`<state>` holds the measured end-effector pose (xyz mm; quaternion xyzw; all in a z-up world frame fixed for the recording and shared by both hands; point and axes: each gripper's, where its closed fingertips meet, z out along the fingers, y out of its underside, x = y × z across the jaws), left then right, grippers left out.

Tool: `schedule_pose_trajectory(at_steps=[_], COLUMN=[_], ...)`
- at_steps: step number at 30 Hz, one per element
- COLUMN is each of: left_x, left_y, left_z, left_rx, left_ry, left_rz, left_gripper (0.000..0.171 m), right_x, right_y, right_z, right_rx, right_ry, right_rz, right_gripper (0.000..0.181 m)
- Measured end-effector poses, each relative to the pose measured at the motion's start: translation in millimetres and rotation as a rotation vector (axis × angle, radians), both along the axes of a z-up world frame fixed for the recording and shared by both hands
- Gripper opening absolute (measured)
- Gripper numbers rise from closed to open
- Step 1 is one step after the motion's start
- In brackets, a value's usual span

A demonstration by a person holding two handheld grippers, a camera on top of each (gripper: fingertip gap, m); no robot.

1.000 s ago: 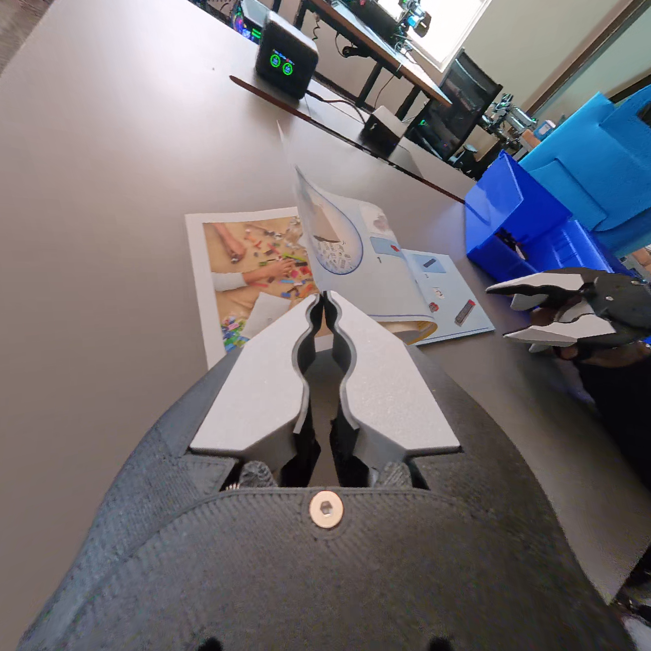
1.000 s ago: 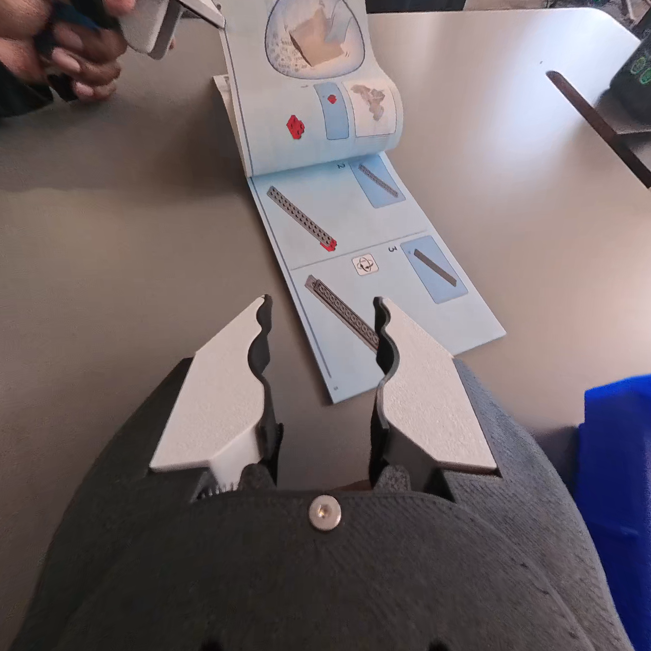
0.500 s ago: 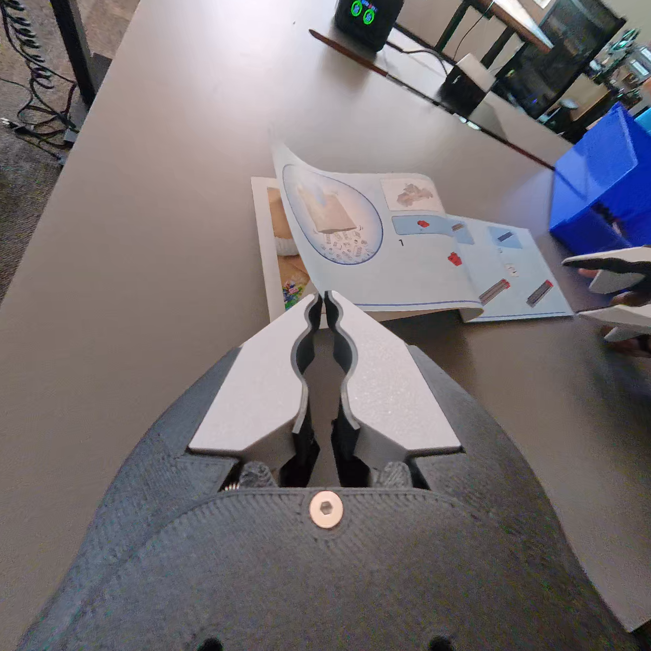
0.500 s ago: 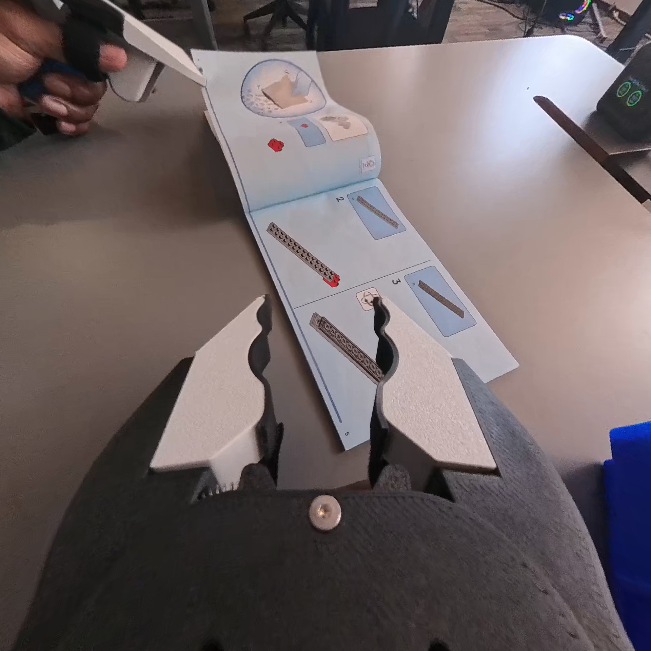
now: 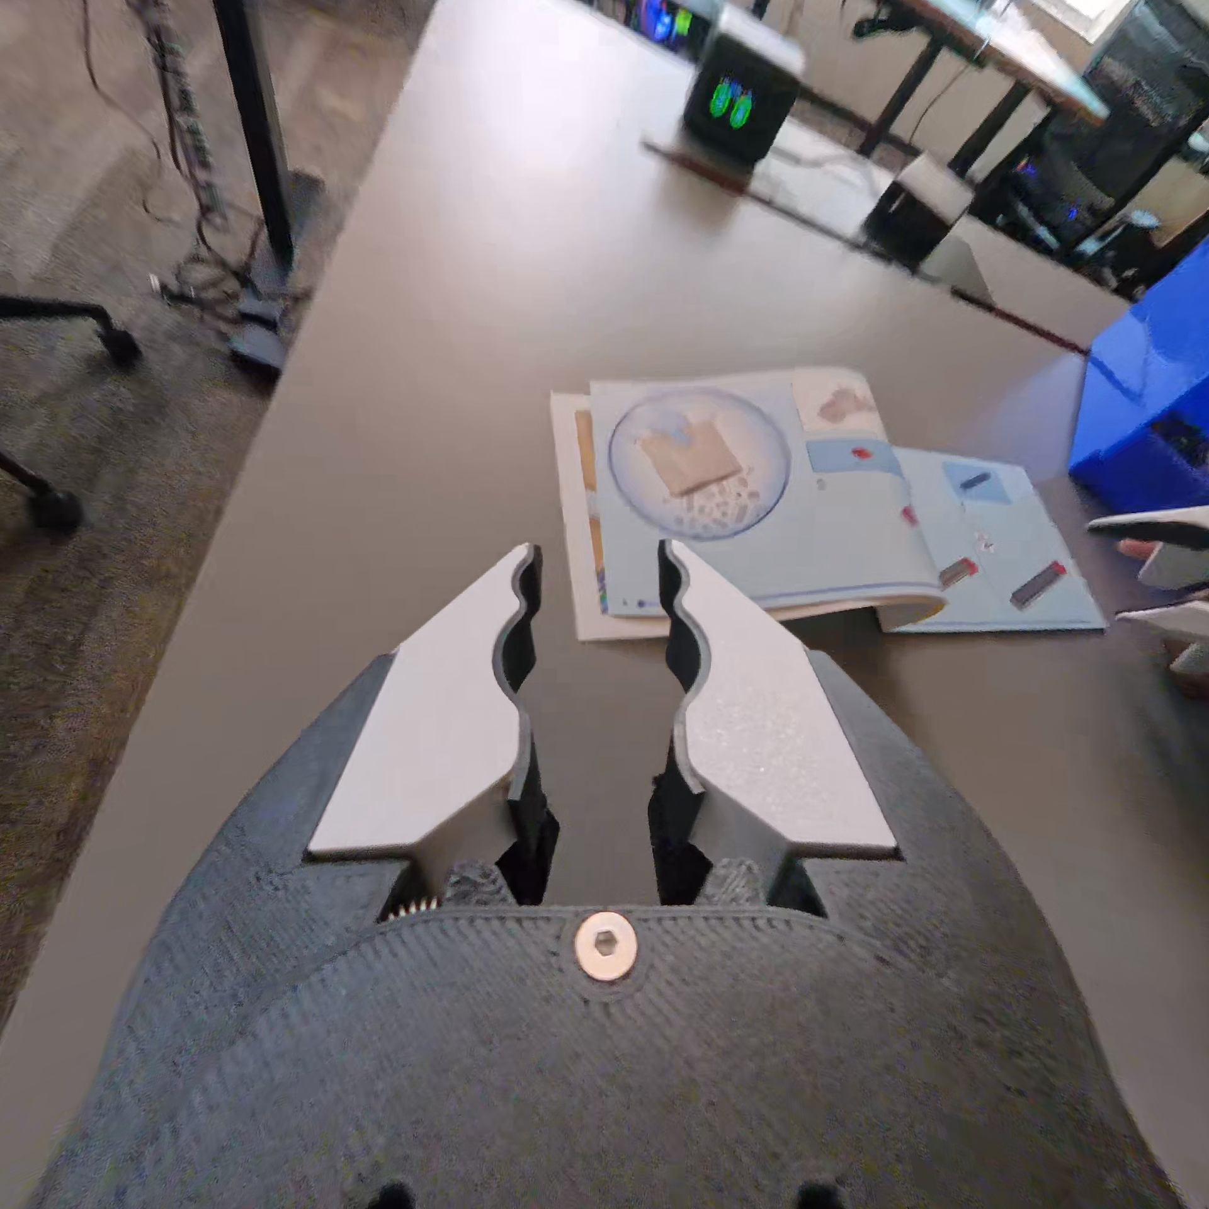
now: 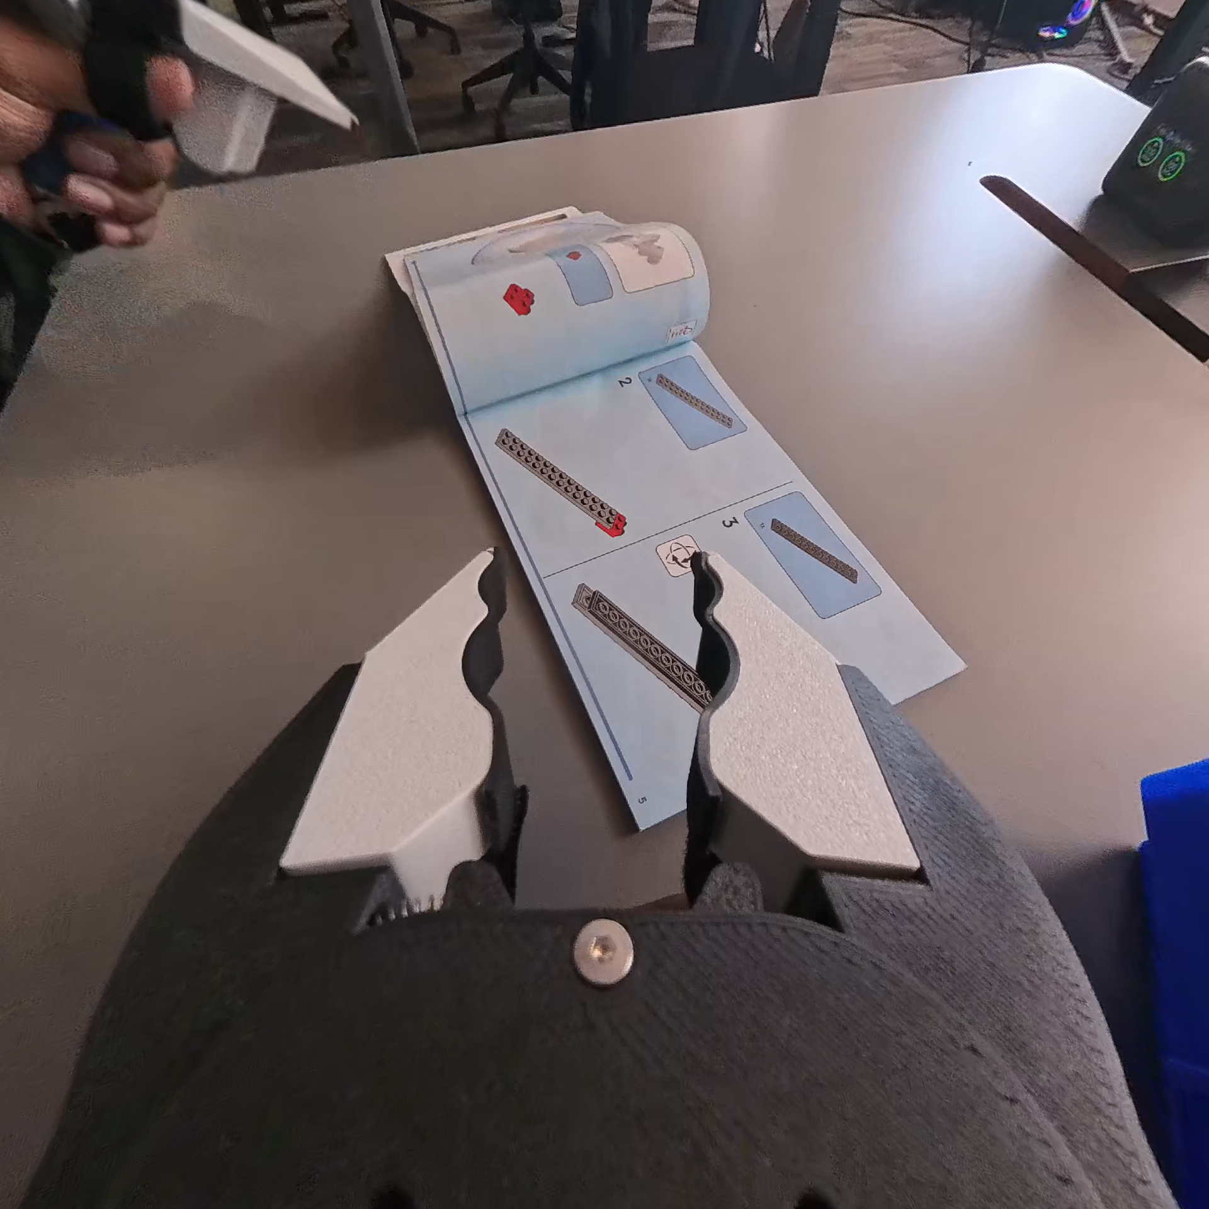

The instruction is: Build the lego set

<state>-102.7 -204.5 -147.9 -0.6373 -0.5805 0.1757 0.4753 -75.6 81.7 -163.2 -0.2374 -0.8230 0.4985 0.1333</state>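
Observation:
A light-blue instruction booklet [image 5: 772, 504] lies open on the grey table [image 5: 458, 294], its left page curling up from the spine; it also shows in the right wrist view [image 6: 628, 458]. My left gripper [image 5: 598, 556] is open and empty, hovering just short of the booklet's near-left corner. My right gripper [image 6: 595, 562] is open and empty, above the booklet's near page. The left gripper also shows at the top left of the right wrist view [image 6: 275, 98], raised off the table in a person's hand [image 6: 72, 163]. The right gripper's fingertips [image 5: 1151, 530] show at the right edge of the left wrist view. No loose bricks show.
A blue bin [image 5: 1151, 405] stands right of the booklet and shows in the right wrist view [image 6: 1177, 981]. A black cube device with green lights [image 5: 739, 98] and a small dark box [image 5: 916, 203] sit at the far end. The table's left edge drops to carpet and office chairs. My hands' fingertips stand some 30 cm from each other.
My left gripper has let go of the booklet page, opened, and pulled back and up. The page has fallen from upright to a low curl. The right gripper stays open and has drawn back slightly.

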Motion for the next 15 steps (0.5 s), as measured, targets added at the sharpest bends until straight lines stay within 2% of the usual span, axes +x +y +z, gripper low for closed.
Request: schedule_pose_trajectory(at_steps=[2,5,7,10,12,15], left_x=[2,19,21,19,16,8], left_y=[25,108,147,185,194,180], left_z=[28,52,46,30,10,-13], left_rx=[0.051,0.147,0.1,0.049,0.026,-0.021], left_ry=[0.086,0.13,0.124,0.097,0.029,-0.052], left_rz=[-0.077,-0.358,-0.462,-0.543,-0.547,-0.465], left_gripper=[0.036,0.037,0.038,0.04,0.04,0.04], right_x=[0,0,1,1,1,2], right_y=[0,0,1,2,3,3], right_z=[1,2,2,3,4,5], right_rx=[-0.014,-0.029,-0.032,-0.041,-0.048,-0.059], right_ry=[-0.007,-0.019,-0.02,-0.019,-0.023,-0.033], right_rz=[0.002,0.009,0.01,0.006,0.006,0.012], right_gripper=[0.06,0.06,0.06,0.059,0.059,0.059])
